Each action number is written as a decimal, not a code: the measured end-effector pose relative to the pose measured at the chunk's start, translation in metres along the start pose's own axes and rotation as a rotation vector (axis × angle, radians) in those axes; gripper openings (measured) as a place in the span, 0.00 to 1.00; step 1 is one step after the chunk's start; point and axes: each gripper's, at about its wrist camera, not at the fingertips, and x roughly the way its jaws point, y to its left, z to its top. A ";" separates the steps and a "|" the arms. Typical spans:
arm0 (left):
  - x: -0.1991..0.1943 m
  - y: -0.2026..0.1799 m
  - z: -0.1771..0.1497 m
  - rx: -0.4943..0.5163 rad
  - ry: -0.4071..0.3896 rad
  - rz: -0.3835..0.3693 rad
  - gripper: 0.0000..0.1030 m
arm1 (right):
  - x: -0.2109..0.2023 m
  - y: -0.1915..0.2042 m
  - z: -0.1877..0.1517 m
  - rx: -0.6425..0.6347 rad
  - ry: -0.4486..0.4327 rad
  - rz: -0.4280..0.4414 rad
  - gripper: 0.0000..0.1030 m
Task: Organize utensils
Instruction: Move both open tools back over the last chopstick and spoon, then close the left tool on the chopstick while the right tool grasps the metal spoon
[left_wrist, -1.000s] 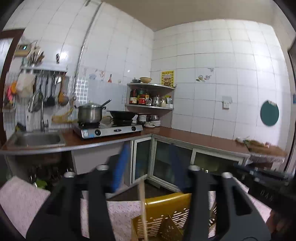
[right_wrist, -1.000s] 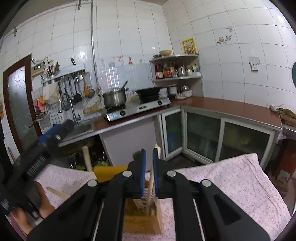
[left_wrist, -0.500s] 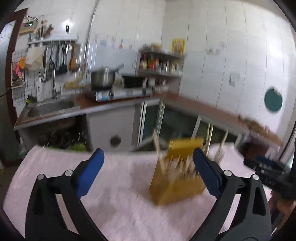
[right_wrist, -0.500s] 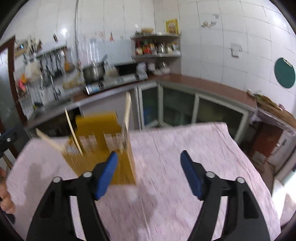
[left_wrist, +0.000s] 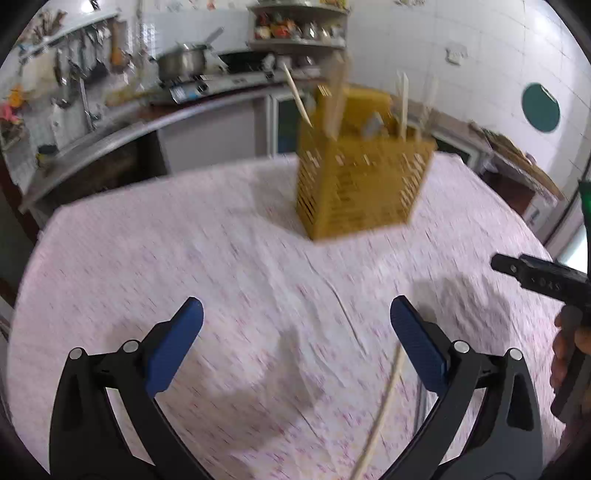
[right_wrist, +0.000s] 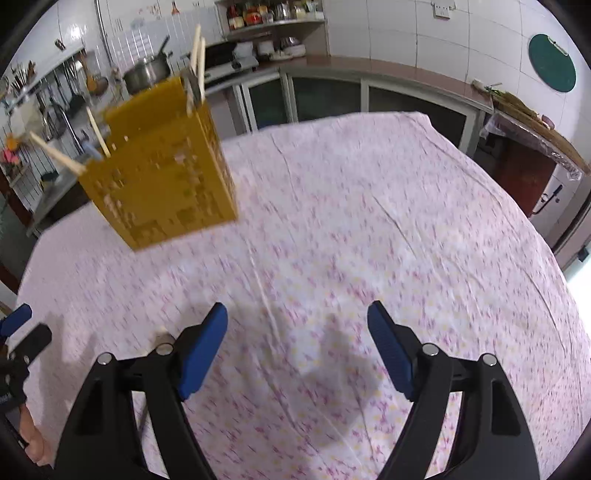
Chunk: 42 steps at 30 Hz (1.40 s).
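The left gripper (left_wrist: 295, 332) hangs over a table covered in a pink-flecked cloth (left_wrist: 147, 258). Its blue-padded jaws are spread wide with nothing between the pads. They have just been opening, though over the last half second they hardly widened further. From the 5 o'clock edge of the left wrist view a pale wooden chopstick (left_wrist: 384, 406) runs up toward the right-hand pad, stopping just beside it. It appears to lie on the cloth, but blur makes that hard to confirm.

At about 1 o'clock from the left gripper stands the yellow slotted utensil holder (left_wrist: 354, 184), upright on the cloth and well apart from the pads. Several chopsticks (left_wrist: 297, 94) lean out of its top. Part of the other tool and the person's hand (left_wrist: 569, 347) show at 3 o'clock.

The right gripper (right_wrist: 297, 332) is likewise released, its jaws apart over bare cloth with nothing between them; they too have just been opening and have since changed little. In the right wrist view the same holder (right_wrist: 159, 177) sits at 11 o'clock, with sticks (right_wrist: 195, 48) poking from its top and others jutting out toward 9 o'clock. Behind the table, at 12 o'clock, runs a kitchen counter (right_wrist: 369, 66) carrying a steel pot (right_wrist: 146, 75).
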 end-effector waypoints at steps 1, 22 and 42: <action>0.004 -0.004 -0.005 0.009 0.018 -0.012 0.95 | 0.001 -0.001 -0.003 -0.003 0.005 -0.002 0.75; 0.050 -0.057 -0.045 0.146 0.183 -0.110 0.42 | 0.012 -0.010 -0.024 0.015 0.055 -0.008 0.75; 0.052 -0.052 -0.043 0.140 0.172 -0.103 0.13 | 0.010 0.017 -0.028 -0.027 0.071 0.027 0.75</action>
